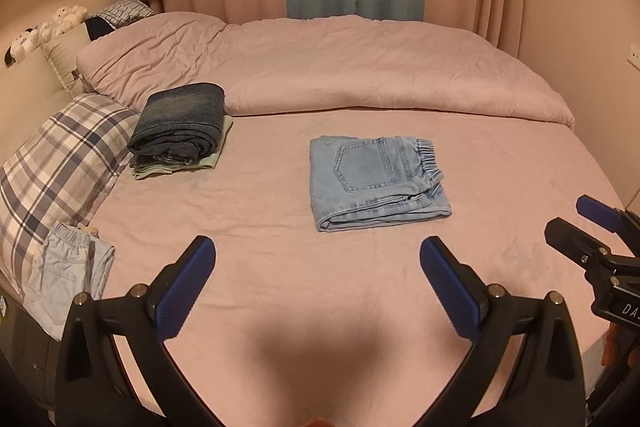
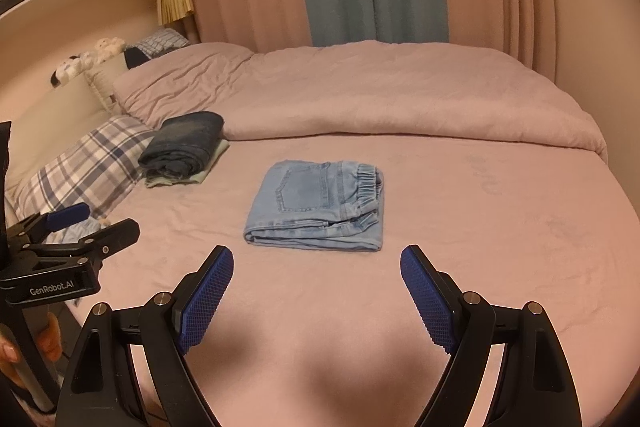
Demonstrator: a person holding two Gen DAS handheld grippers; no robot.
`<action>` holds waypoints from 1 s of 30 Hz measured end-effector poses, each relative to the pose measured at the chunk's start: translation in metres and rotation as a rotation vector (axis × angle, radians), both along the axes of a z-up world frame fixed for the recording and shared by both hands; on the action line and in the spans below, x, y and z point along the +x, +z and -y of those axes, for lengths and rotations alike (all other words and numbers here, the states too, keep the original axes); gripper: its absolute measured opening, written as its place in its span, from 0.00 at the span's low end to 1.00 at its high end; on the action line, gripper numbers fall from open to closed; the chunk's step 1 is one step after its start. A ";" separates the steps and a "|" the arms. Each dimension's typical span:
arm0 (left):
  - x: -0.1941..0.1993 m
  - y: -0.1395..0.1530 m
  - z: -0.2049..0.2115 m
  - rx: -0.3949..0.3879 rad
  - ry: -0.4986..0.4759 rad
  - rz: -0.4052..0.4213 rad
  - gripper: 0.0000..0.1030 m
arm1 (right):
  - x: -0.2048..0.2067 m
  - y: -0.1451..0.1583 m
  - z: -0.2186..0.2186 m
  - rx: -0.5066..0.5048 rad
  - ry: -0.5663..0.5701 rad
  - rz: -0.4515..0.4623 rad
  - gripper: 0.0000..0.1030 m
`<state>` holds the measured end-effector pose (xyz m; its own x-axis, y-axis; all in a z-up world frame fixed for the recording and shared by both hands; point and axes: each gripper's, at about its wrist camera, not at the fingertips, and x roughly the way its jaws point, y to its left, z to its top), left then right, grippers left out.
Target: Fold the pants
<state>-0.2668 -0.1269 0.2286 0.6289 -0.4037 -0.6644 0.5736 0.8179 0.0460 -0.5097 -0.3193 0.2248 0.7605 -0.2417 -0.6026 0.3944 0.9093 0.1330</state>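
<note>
Two tongs [image 1: 318, 253] [image 2: 316, 261] spread, folded pants [image 1: 374, 181], dark jeans stack [image 1: 180, 125] beside plaid pillow [image 1: 60, 163]

White lettering reading "GenRobot.AI" is showing on the black body of the left tool [image 2: 70, 223], seen at the left edge of the right wrist view. In the left wrist view, the black body of the right tool [image 1: 576, 217] is carrying white letters of which only "DA" is showing before the frame edge cuts the rest off. No other writing is showing clearly enough to read; nothing legible is appearing on the folded light-blue pants [image 1: 376, 181].
</note>
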 end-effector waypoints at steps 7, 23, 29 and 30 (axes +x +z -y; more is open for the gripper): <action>-0.003 0.001 -0.004 -0.002 0.009 0.008 0.99 | 0.001 0.001 -0.004 0.001 0.013 0.002 0.83; -0.004 0.006 -0.007 -0.009 0.006 0.012 0.99 | 0.003 0.002 -0.012 -0.018 0.021 -0.005 0.83; -0.006 0.008 -0.006 -0.010 0.010 0.017 0.99 | 0.004 0.002 -0.013 -0.019 0.021 -0.002 0.83; -0.006 0.009 -0.006 -0.010 0.012 0.019 0.99 | 0.005 0.003 -0.014 -0.020 0.022 -0.001 0.83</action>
